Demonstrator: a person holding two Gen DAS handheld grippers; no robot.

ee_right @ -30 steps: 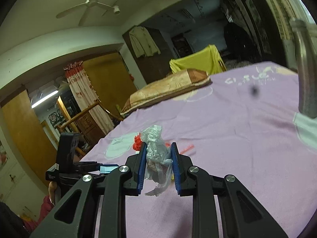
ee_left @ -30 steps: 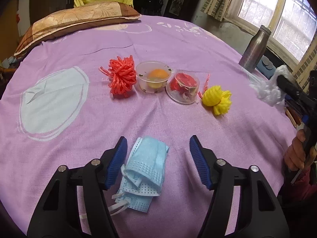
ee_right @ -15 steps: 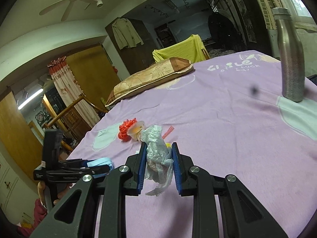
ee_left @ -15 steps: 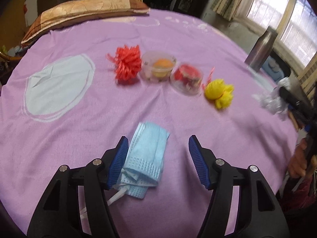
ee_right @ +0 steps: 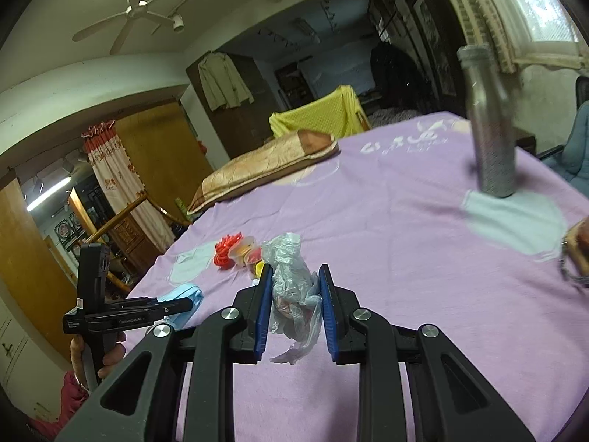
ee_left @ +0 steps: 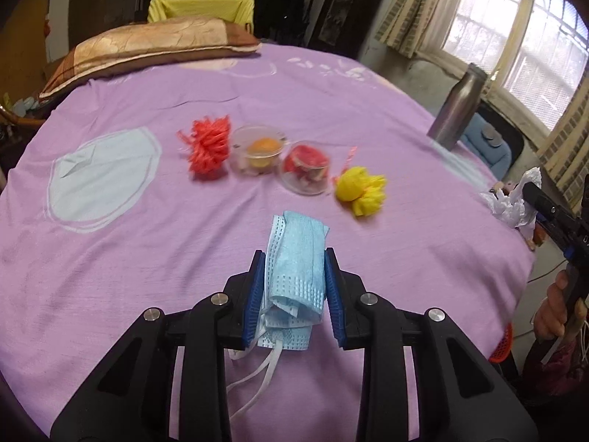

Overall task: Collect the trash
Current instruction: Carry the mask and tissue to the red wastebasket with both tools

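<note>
My left gripper (ee_left: 294, 258) is shut on a folded blue face mask (ee_left: 298, 243); its white ear loops dangle below the pads over the purple bedsheet (ee_left: 147, 258). From the right wrist view the same left gripper (ee_right: 184, 304) shows at the lower left, in a hand, with the mask (ee_right: 187, 293) in it. My right gripper (ee_right: 295, 270) is shut on a crumpled clear plastic bag (ee_right: 285, 254), which sticks out above and below the blue pads. That bag (ee_left: 511, 206) and the right gripper (ee_left: 533, 199) appear at the right edge of the left wrist view.
On the sheet beyond the mask lie a red net bundle (ee_left: 208, 145), a clear cup with something orange (ee_left: 259, 149), a clear cup with red scraps (ee_left: 305, 171) and a yellow bundle (ee_left: 362, 189). A steel bottle (ee_left: 456, 110) stands at the right edge; a pillow (ee_left: 147, 48) lies at the far end.
The left jaws have closed from wide open onto the blue mask. The right gripper has swung sideways with the plastic bag still in it, bringing the bottle closer in its view.
</note>
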